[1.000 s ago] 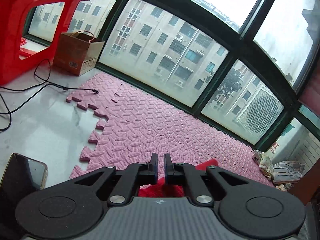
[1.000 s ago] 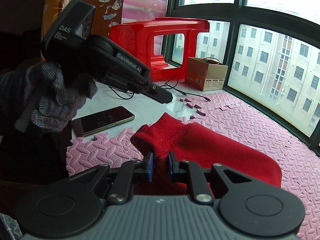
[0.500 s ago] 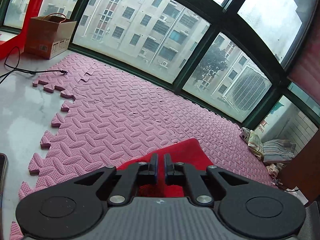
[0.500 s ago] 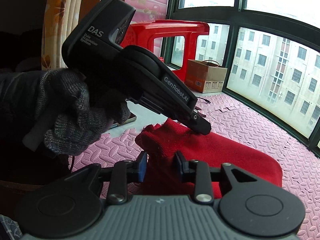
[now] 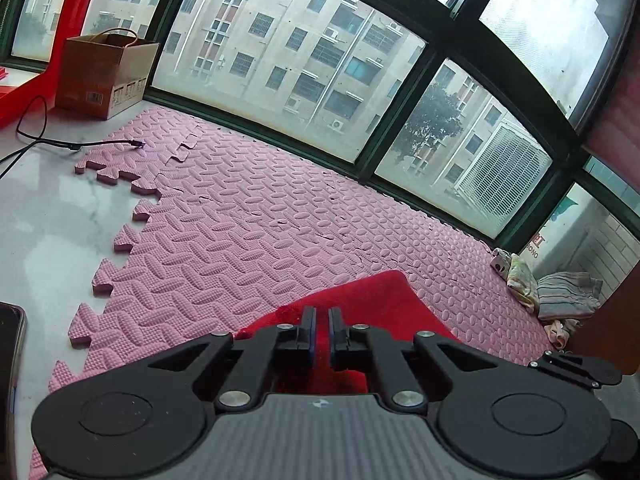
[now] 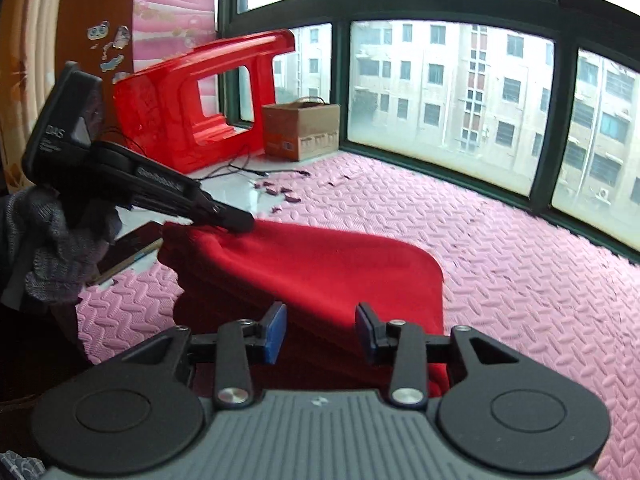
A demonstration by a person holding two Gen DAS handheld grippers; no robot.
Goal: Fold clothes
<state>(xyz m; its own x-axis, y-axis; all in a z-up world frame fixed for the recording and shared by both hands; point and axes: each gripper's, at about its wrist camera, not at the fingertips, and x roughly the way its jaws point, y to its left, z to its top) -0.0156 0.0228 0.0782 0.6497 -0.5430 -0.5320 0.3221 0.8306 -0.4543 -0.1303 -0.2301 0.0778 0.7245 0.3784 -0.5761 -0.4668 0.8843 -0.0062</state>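
red fleece garment [image 6: 320,264] lies part-folded on pink foam mat [image 6: 500,240], long axis left to right. left gripper [image 5: 322,330] pinches its raised left corner, jaws closed. right gripper [image 6: 321,332] gapes wide at the near edge, nearer, holding nothing.

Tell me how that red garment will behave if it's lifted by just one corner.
The red garment will probably sag and drape: it is soft fabric, already bent over itself on the pink foam mat. It likely weighs little, since the left gripper holds up an end by a pinch. Its fuzzy surface suggests it won't slip easily.
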